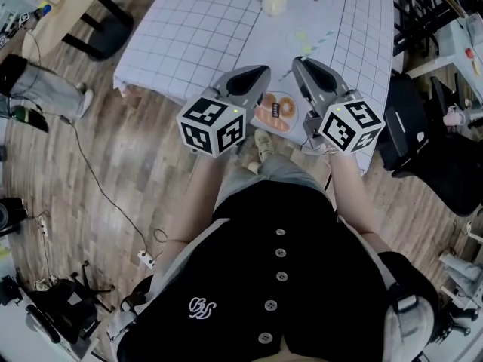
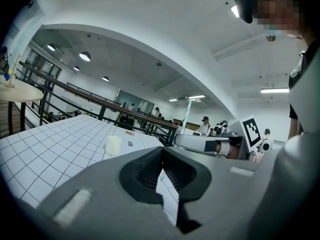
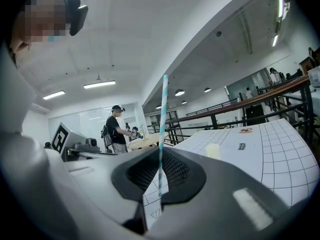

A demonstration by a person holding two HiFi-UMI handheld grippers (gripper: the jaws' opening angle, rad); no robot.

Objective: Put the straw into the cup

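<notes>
Status: straw in hand, not yet at cup.

- Right hand-held gripper (image 3: 161, 151): jaws clamped on the straw (image 3: 163, 114). The straw is teal-and-white striped and stands nearly upright. Most of its length rises above the jaws, and a short end shows below the pads.
- Left hand-held gripper (image 2: 160, 151): jaw tips together, nothing between them. It sits beside the right one, at the near edge of the surface (image 1: 196, 29).
- Cup (image 1: 275, 0): pale, upright, on the far part of the gridded surface, well apart from both grippers. Nothing touches it. From these angles I cannot see into its mouth.
- Plate (image 1: 278, 93) with doughnuts lies at the near edge, between the two grippers. It is not part of the task.

Progress (judgement):
- Done: the pick-up, with a grip that looks firm and centred.
- Left: carry the straw across the surface to the cup, bring its lower end over the mouth, lower it in, and release.
- The left gripper is free and could steady the cup if it looks light.

Watch:
- Only a short end sticks out below the pads, so the jaws may reach the rim before the straw goes deep.
</notes>
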